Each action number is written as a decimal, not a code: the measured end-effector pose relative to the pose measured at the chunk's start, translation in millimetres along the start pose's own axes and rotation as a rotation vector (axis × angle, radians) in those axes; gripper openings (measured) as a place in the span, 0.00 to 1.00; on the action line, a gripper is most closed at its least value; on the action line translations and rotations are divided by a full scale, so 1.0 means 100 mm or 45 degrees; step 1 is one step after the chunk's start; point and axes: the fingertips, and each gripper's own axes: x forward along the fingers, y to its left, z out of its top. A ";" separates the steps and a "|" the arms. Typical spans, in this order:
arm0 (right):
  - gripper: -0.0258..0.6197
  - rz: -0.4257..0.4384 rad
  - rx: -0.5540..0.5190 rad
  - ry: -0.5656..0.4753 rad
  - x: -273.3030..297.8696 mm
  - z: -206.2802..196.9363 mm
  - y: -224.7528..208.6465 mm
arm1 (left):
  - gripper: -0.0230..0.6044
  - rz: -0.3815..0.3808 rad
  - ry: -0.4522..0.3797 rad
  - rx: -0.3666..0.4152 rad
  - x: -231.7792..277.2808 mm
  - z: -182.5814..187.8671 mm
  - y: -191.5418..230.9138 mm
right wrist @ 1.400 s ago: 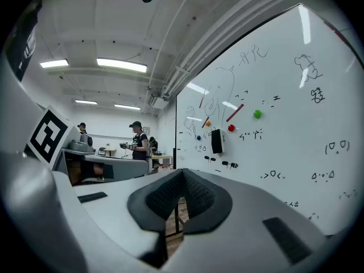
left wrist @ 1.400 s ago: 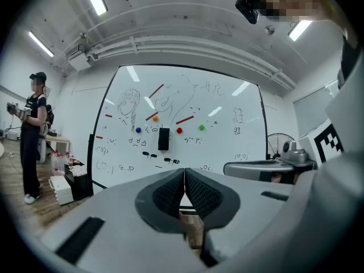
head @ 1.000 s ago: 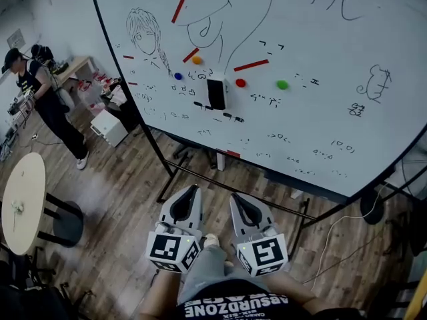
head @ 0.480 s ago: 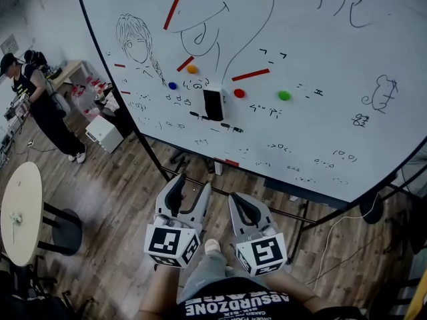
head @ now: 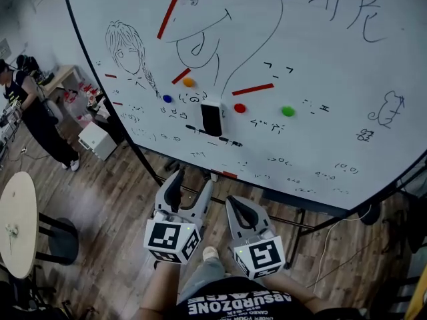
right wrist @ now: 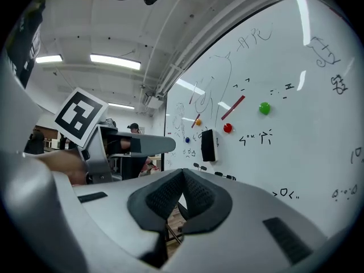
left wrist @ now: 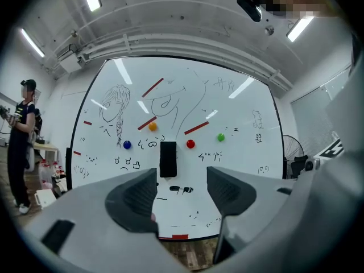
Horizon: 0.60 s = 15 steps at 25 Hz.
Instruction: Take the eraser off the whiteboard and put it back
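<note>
The black eraser (head: 211, 119) sticks upright on the whiteboard (head: 333, 65), between a blue and a red magnet. In the left gripper view the eraser (left wrist: 168, 158) shows straight ahead above the jaws. My left gripper (head: 192, 181) (left wrist: 181, 178) is held level some way short of the board; its jaws are opening and nothing is between them. My right gripper (head: 236, 204) (right wrist: 182, 176) sits beside it on the right, shut and empty, with the eraser (right wrist: 207, 145) ahead and to its right.
Two black markers (head: 212, 135) cling to the board under the eraser, with coloured magnets and red strips around. The board's stand legs (head: 167, 172) reach the wooden floor. A person (head: 30, 115) stands far left, near a white box (head: 95, 139) and a round table (head: 15, 222).
The left gripper's jaws have gone from shut to wide apart. Both grippers have moved forward toward the board, and the board now appears closer.
</note>
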 end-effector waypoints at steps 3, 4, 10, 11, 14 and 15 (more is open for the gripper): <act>0.04 -0.016 -0.005 0.007 0.10 -0.01 -0.07 | 0.45 -0.015 0.002 -0.001 0.15 0.01 0.05; 0.04 -0.024 -0.005 0.010 0.13 -0.01 -0.10 | 0.45 -0.018 0.002 -0.002 0.20 0.01 0.07; 0.04 -0.046 -0.011 0.019 0.30 -0.01 -0.23 | 0.45 -0.039 0.009 -0.016 0.47 0.01 0.18; 0.04 -0.053 -0.010 0.023 0.32 -0.01 -0.25 | 0.45 -0.044 0.011 -0.018 0.51 0.01 0.20; 0.04 -0.068 -0.012 0.029 0.40 -0.01 -0.31 | 0.46 -0.050 0.026 -0.013 0.65 0.01 0.24; 0.04 -0.072 -0.014 0.030 0.42 -0.02 -0.32 | 0.46 -0.050 0.035 -0.007 0.69 0.00 0.26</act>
